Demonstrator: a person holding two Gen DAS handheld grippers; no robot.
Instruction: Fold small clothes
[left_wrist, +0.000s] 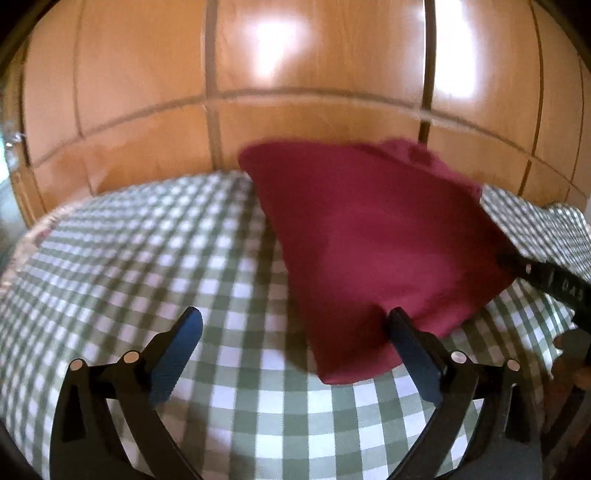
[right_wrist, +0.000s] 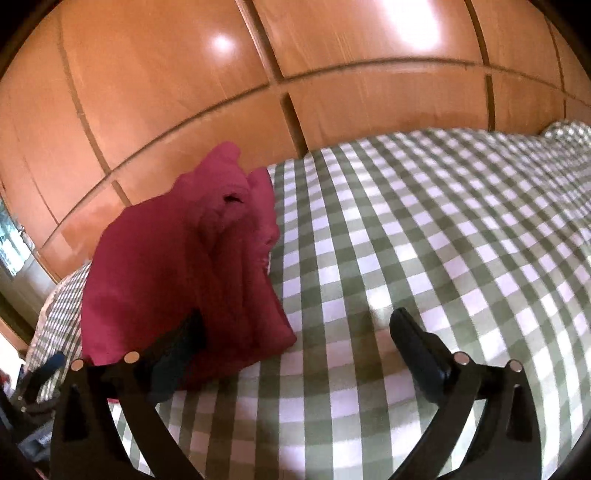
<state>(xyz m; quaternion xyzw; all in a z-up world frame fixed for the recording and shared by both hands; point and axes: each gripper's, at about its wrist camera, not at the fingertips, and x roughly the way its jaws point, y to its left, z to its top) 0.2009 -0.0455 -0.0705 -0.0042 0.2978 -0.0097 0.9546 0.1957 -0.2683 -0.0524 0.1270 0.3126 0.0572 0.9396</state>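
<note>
Currently listed: 1 garment, dark red, folded, lying flat on the check cover. Form: roughly wedge-shaped, narrow at the near end, broader and rumpled at the far end. Long axis runs from near the grippers away toward the wardrobe. In the right wrist view the garment shows bunched folds and a small dark gap at its far end.

Left gripper: jaws spread wide, nothing between them; its right finger overlaps the garment's near left edge, and contact cannot be told. Right gripper: jaws spread wide, only cover between them; its left finger sits in front of the garment's near right corner, contact not clear. The right gripper also shows at the garment's right side in the left wrist view.

Surface: green and white check cover, soft, lightly creased, extending on both sides of the garment.

Room: wardrobe of glossy orange-brown wood panels with dark seams, directly beyond the garment, carrying bright reflections. Both views are motion-blurred.
</note>
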